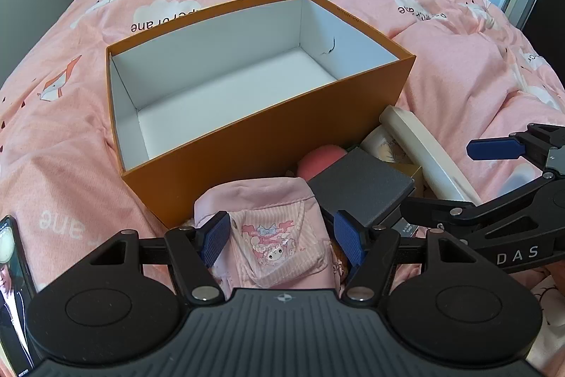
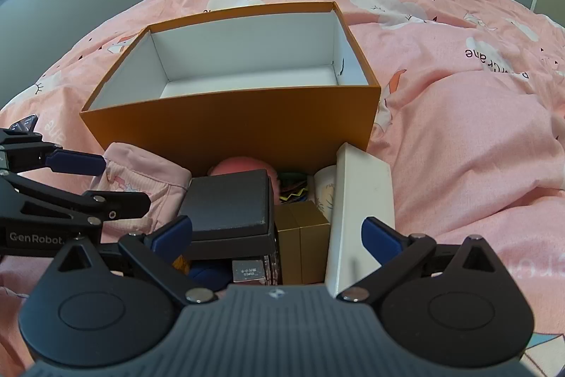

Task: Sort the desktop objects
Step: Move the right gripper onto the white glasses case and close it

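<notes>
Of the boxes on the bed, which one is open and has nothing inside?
The large orange box with the white interior. The dark grey box and the small gold box in front of it are closed.

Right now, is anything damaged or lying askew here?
Yes. The orange box has a small dark mark or tear on its white inner right wall. The long white box leans tilted against the pile instead of lying flat.

Both tools wide open.

light: soft daylight, bright | shadows: faint | focus: sharp | edges: fisheye-bent, dark corners
</notes>
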### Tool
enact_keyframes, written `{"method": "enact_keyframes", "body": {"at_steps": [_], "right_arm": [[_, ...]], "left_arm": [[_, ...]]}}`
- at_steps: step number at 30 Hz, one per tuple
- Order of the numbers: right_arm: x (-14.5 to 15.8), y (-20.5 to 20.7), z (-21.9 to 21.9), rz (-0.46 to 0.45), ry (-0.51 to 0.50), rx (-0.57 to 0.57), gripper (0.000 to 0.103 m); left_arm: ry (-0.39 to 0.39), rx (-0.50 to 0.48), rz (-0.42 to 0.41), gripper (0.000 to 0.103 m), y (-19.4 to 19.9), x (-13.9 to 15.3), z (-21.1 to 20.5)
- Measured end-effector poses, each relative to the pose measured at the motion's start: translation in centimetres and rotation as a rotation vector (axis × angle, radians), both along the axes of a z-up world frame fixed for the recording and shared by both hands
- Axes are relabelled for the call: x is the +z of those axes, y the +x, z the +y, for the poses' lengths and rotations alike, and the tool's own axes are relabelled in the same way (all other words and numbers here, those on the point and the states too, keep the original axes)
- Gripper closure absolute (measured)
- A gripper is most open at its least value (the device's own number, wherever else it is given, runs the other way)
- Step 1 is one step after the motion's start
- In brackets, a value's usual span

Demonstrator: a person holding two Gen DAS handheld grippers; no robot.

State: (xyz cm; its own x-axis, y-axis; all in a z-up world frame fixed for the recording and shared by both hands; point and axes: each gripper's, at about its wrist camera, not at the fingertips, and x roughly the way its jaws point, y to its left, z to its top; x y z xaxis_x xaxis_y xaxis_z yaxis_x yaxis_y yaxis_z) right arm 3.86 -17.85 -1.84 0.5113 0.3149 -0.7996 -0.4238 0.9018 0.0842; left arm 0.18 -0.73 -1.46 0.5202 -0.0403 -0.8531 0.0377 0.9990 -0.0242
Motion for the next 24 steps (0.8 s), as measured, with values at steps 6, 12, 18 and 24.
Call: {"method": "enact_keyframes", "body": {"at_steps": [6,12,18,24], "right_arm": [[0.0,0.0,0.0,0.001,0.001,0.0,0.001],[0.0,0.0,0.0,0.0,0.001,0.001,0.001],[0.1,-0.1,-0.3,-0.02,0.015,-0.004,0.001],[0.6,0.4,-1.3,-0.047,0.006,-0.032,0.001]], "left_arm": [[0.003,0.0,0.002,0.027,-0.2,-0.2,0.2],[0.001,0.0,0.001,0.027,-0.1,-0.1,0.1],[-0.05,0.007,-0.034,0.027,-0.4,0.3,0.8],[-0.114,0.003,-0.046,0.027,-0.1,0.9,1.3]]}}
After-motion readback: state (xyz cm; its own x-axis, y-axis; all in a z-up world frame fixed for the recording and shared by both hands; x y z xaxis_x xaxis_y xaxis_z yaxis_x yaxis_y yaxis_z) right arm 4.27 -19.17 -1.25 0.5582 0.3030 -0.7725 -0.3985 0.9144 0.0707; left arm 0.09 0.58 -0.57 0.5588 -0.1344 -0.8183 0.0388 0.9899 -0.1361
